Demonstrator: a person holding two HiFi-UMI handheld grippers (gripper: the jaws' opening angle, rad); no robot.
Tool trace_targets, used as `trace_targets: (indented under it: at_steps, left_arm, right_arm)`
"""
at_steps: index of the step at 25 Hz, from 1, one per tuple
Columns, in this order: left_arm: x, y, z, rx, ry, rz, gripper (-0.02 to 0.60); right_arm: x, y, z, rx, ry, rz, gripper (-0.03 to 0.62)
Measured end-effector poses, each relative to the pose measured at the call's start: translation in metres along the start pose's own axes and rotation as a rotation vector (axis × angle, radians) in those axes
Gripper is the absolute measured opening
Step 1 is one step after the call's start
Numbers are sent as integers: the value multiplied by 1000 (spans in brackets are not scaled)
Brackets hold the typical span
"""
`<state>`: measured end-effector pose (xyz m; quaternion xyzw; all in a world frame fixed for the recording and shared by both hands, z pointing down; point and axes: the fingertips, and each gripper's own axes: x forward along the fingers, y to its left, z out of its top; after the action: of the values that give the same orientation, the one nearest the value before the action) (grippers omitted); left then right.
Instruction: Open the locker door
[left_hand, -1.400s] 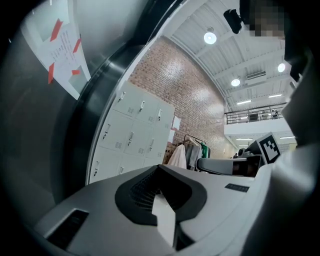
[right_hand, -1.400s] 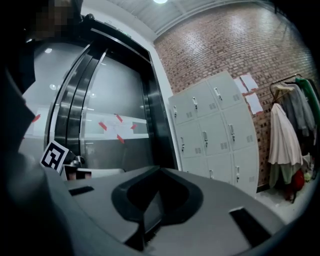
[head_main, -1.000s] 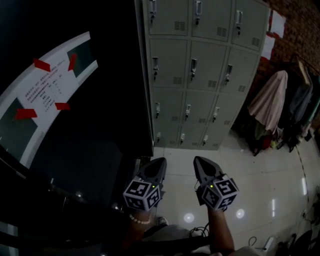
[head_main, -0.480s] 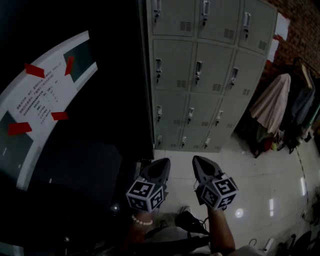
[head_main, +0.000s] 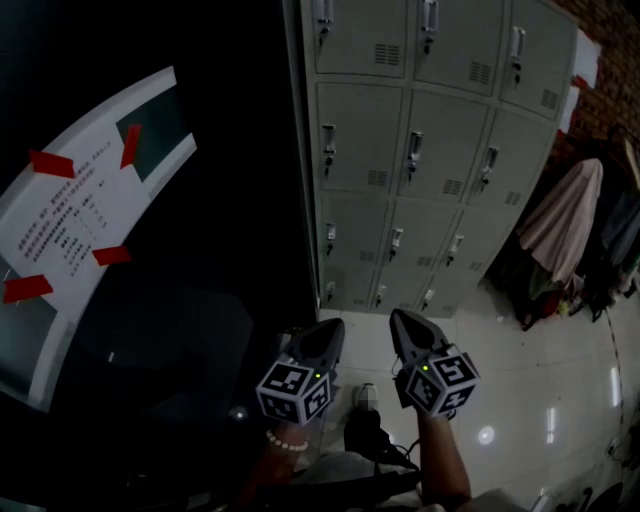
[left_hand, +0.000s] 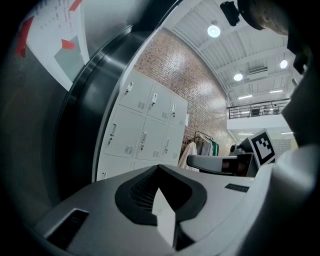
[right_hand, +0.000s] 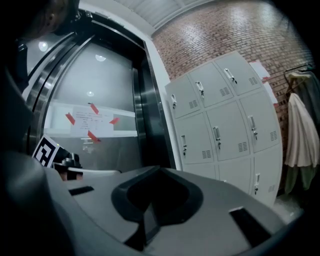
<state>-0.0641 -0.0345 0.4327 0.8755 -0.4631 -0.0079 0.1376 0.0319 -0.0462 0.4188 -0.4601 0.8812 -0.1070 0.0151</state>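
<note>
Here both tongs are closed and empty, held low in the near middle of the scene, well short of the lockers (head_main: 430, 150). The left tongs (head_main: 322, 336) point up and to the far right, and their own view shows the two jaws pressed together with nothing between them (left_hand: 159, 172). The right tongs (head_main: 404, 324) sit just beside them, tilted to the far left, and their jaws are likewise drawn together on nothing (right_hand: 159, 172).

The lockers are a grey bank of doors stacked in rows and columns, standing on the far side of the pale glossy floor (head_main: 540, 380). Every locker door in view is shut, each with a small handle near its left edge and a vent slot beside it. Neither pair of tongs touches any door.

To the left of the lockers stands a dark metal panel (head_main: 200, 300), bearing a white paper notice (head_main: 80, 215) fixed with strips of red tape. To the right, clothes (head_main: 565, 230) hang against a brick wall (head_main: 610, 60). A bead bracelet (head_main: 285, 440) circles the wrist behind the left tongs.
</note>
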Motion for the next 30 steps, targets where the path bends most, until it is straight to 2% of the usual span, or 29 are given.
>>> trace_targets:
  at_steps: [13, 23, 30]
  left_arm:
    - [117, 77, 33, -14, -11, 81, -3]
    - [235, 100, 58, -30, -17, 74, -3]
    - [286, 109, 65, -31, -11, 85, -3]
  right_arm:
    - [127, -76, 29, -2, 9, 94, 9]
    - [187, -177, 64, -9, 1, 70, 9]
    - [217, -227, 73, 3, 5, 68, 9]
